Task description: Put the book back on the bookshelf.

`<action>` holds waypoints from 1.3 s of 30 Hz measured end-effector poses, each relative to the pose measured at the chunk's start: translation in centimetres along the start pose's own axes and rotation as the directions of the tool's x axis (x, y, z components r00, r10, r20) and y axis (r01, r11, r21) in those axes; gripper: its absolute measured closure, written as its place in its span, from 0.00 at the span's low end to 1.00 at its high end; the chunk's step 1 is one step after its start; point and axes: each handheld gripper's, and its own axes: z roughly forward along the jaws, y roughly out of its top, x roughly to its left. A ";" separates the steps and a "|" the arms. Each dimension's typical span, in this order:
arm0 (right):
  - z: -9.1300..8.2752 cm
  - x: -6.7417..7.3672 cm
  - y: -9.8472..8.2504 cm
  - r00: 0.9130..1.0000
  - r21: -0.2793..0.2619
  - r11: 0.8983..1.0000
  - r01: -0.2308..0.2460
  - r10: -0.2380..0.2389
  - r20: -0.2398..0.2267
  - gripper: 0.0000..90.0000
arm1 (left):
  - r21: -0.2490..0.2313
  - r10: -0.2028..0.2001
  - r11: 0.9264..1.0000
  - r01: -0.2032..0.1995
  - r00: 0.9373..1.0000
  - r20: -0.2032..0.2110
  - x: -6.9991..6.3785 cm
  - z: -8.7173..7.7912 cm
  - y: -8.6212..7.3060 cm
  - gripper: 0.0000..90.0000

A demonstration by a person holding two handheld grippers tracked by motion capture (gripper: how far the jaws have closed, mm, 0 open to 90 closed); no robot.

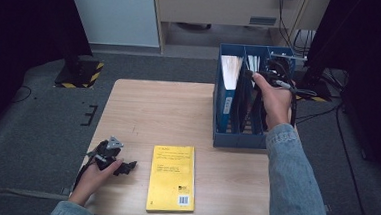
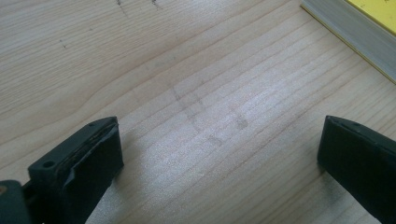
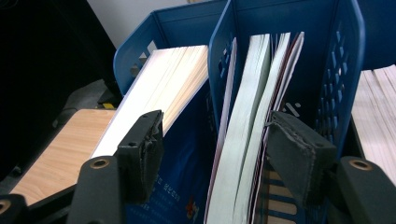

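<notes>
on the pale wooden table (image 1: 143,109) a blue file rack (image 1: 239,138) with upright compartments stands at the far right, and the right gripper (image 1: 260,76) is held over its middle compartment by a hand in a denim sleeve (image 1: 294,184). in the right gripper view its jaws stand about half open, straddling a pair of thin pale-paged books (image 3: 247,140) that stand upright in that compartment; the right-hand pad lies against or just beside the outer cover, the left-hand pad stands clear of them, out over the blue divider, so nothing is clamped. a thicker book with a blue cover (image 3: 163,88) leans in the neighbouring compartment; some small print and a red mark show low on its cover, too blurred to read. more page edges show in the compartment on the other side. near the front edge of the table lies a yellow book (image 1: 172,178), flat, well apart from the rack; it carries lines of small black print and a barcode at its lower corner, none of it legible. just beside it, to its left, the left gripper (image 1: 124,167) rests low on the table in the person's hand, its jaws wide open over bare wood with nothing between them; the yellow book's page edge shows at the top corner of the left gripper view.
</notes>
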 end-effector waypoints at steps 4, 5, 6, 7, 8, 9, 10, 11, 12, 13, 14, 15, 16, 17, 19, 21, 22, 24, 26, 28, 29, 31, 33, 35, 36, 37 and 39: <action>-0.2 -0.1 -0.1 1.000 0.003 1.000 0.005 -0.005 0.000 0.38 | 0.000 -0.003 1.000 0.003 1.000 0.000 0.0 0.0 0.0 0.00; -0.3 -0.1 -0.1 1.000 0.003 1.000 0.005 -0.005 -0.001 0.37 | 0.000 -0.001 1.000 0.001 1.000 0.000 0.0 0.0 0.0 0.00; -0.3 -0.2 -0.1 1.000 0.003 1.000 0.005 -0.005 0.000 0.36 | 0.000 -0.003 1.000 0.003 1.000 0.000 0.0 0.0 0.0 0.00; -0.4 -0.2 -0.1 1.000 0.002 1.000 0.010 -0.010 0.004 0.35 | 0.000 -0.003 1.000 0.003 1.000 0.000 0.0 0.0 0.0 0.00; -0.5 -0.2 -0.2 1.000 0.004 1.000 0.010 -0.010 0.003 0.34 | -0.001 -0.003 1.000 0.003 1.000 0.001 0.0 0.0 0.0 0.00; -0.5 -0.2 -0.2 1.000 0.003 1.000 0.014 -0.014 0.003 0.33 | 0.000 -0.002 1.000 0.002 1.000 0.000 0.0 0.0 0.0 0.00; -0.6 -0.2 -0.3 1.000 0.002 1.000 0.023 -0.023 0.005 0.31 | -0.001 0.000 1.000 0.000 1.000 0.000 0.0 0.0 0.0 0.00; -0.7 -0.1 -0.4 1.000 0.002 1.000 0.025 -0.025 0.005 0.30 | -0.001 0.000 1.000 0.000 1.000 0.000 0.0 0.0 0.0 0.00; -0.8 -0.1 -0.5 0.999 0.002 0.999 0.032 -0.032 0.004 0.28 | -0.002 0.000 1.000 0.000 1.000 0.000 0.0 0.0 0.0 0.00; -0.9 -0.1 -0.7 0.999 0.005 0.999 0.036 -0.036 0.003 0.27 | -0.004 -0.001 1.000 0.001 1.000 -0.001 0.0 0.0 0.0 0.00; -1.1 -0.1 -0.8 0.999 0.004 0.999 0.048 -0.048 0.003 0.26 | -0.003 -0.001 1.000 0.001 1.000 0.000 0.0 0.0 0.0 0.00; -1.3 -0.1 -1.0 0.999 0.002 0.999 0.053 -0.053 0.006 0.24 | -0.003 -0.001 1.000 0.001 1.000 -0.001 0.0 0.0 0.0 0.00; -1.5 0.0 -1.3 0.998 0.001 0.998 0.059 -0.059 0.009 0.23 | -0.004 -0.001 1.000 0.001 1.000 -0.001 0.0 0.0 0.0 0.00; -1.7 0.0 -1.5 0.998 0.001 0.998 0.062 -0.062 0.008 0.22 | -0.004 -0.001 1.000 0.001 1.000 -0.001 0.0 0.1 0.0 0.00; -2.2 0.0 -1.9 0.997 0.003 0.997 0.074 -0.074 0.010 0.20 | -0.006 -0.001 1.000 0.001 1.000 0.000 0.0 0.1 0.0 0.00; -2.8 0.0 -2.4 0.996 -0.001 0.996 0.086 -0.086 0.007 0.19 | -0.005 -0.004 1.000 0.004 1.000 0.000 -0.1 0.1 0.0 0.00; -3.1 0.0 -2.6 0.996 -0.002 0.996 0.094 -0.094 0.003 0.19 | -0.005 -0.005 1.000 0.005 1.000 0.001 -0.1 0.1 0.0 0.00; -3.7 0.0 -3.0 0.995 -0.007 0.995 0.103 -0.103 0.001 0.18 | -0.004 -0.004 1.000 0.004 1.000 0.001 -0.1 0.1 0.0 0.00; -4.2 0.1 -3.5 0.993 0.001 0.993 0.118 -0.118 0.005 0.16 | -0.001 0.000 1.000 0.000 1.000 0.000 0.0 0.0 0.0 0.00; -4.8 0.1 -4.1 0.992 0.003 0.992 0.123 -0.123 0.002 0.15 | 0.000 0.000 1.000 0.000 1.000 0.000 0.0 0.0 0.0 0.00; -5.1 0.1 -4.5 0.992 0.002 0.992 0.125 -0.125 -0.008 0.14 | 0.000 -0.001 1.000 0.001 1.000 0.000 0.0 0.1 0.0 0.00; -5.4 0.2 -5.2 0.992 0.001 0.992 0.128 -0.128 -0.016 0.14 | 0.000 0.000 1.000 0.000 1.000 0.000 0.0 0.1 0.0 0.00; -5.8 0.4 -6.2 0.990 0.009 0.991 0.136 -0.136 -0.026 0.13 | 0.000 -0.001 1.000 0.001 1.000 -0.001 -0.1 0.1 0.0 0.00; -6.1 0.6 -7.2 0.989 0.008 0.989 0.147 -0.147 -0.027 0.12 | 0.000 -0.001 1.000 0.001 1.000 -0.001 -0.1 0.1 0.0 0.00; -6.2 0.7 -7.8 0.987 0.008 0.987 0.161 -0.161 -0.027 0.12 | -0.001 -0.001 1.000 0.001 1.000 -0.001 -0.1 0.1 0.0 0.00; -6.3 0.9 -8.5 0.986 0.012 0.987 0.162 -0.162 -0.031 0.12 | -0.002 -0.001 1.000 0.001 1.000 -0.001 -0.1 0.1 0.0 0.00; -6.5 1.2 -9.9 0.985 0.008 0.986 0.168 -0.168 -0.036 0.12 | -0.002 0.000 1.000 0.000 1.000 0.000 0.0 0.1 0.0 0.00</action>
